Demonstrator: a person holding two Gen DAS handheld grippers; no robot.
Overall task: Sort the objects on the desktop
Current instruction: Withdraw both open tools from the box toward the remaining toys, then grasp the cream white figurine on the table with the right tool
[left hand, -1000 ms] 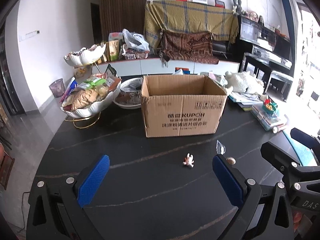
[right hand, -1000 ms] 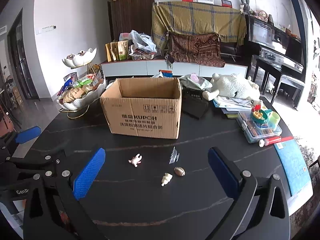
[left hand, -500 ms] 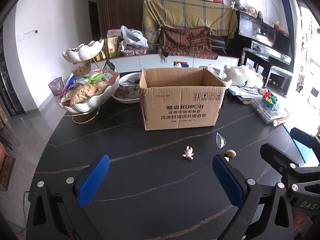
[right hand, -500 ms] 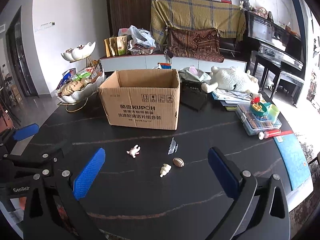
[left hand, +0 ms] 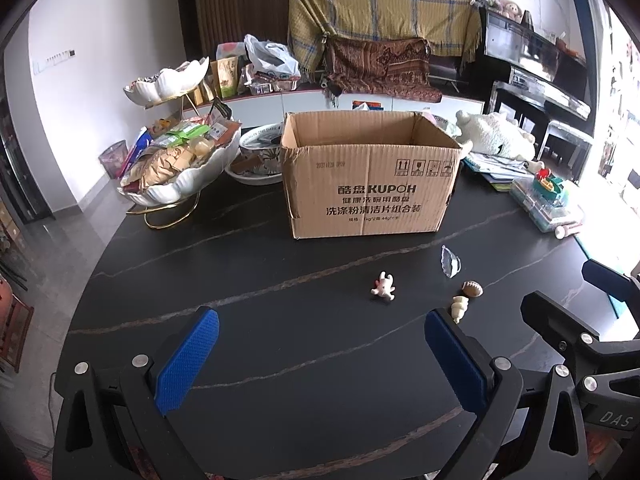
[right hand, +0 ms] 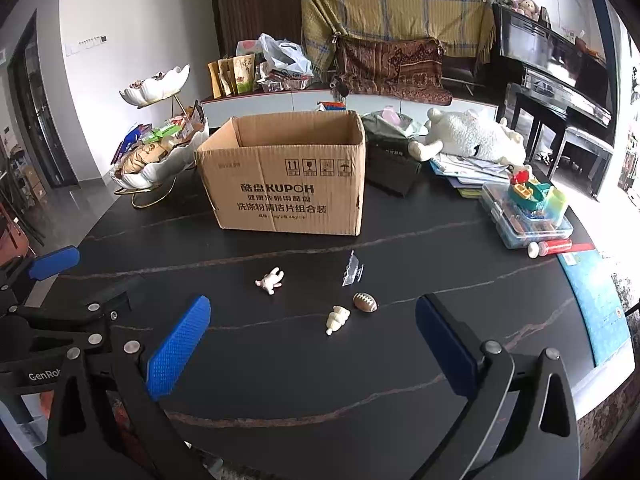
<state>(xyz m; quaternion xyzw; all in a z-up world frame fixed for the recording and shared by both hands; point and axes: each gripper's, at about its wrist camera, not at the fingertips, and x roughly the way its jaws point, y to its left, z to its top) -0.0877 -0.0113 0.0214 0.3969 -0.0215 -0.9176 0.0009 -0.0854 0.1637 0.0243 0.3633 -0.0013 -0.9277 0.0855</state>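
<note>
- Four small things lie loose on the black table (right hand: 280, 380), in front of an open cardboard box (right hand: 288, 196) at upper centre of the right wrist view: a white rabbit figurine (right hand: 271, 281), a clear plastic piece (right hand: 352, 270), a toy football (right hand: 365, 302) and a cream figurine (right hand: 337, 318).
- The right gripper (right hand: 310, 344) hangs above the table with its jaws spread wide and nothing between them; the cream figurine sits just ahead of the gap, slightly right of centre, its long axis tilted from upper right to lower left.
- The left gripper (left hand: 320, 350) is likewise wide open and empty. In its view the cream figurine (left hand: 459, 307) lies off to the right, just beyond the right blue pad (left hand: 454, 358) — so the right gripper looks the better placed to reach it.
- The rabbit figurine (left hand: 384, 287) is a little right of centre in the left view, a plausible target for that side.
- Compared with a second ago, both cameras have pulled back and risen — the box sits lower and fuller in frame, and the cream figurine now shows in the left view, where it was hidden.
</note>
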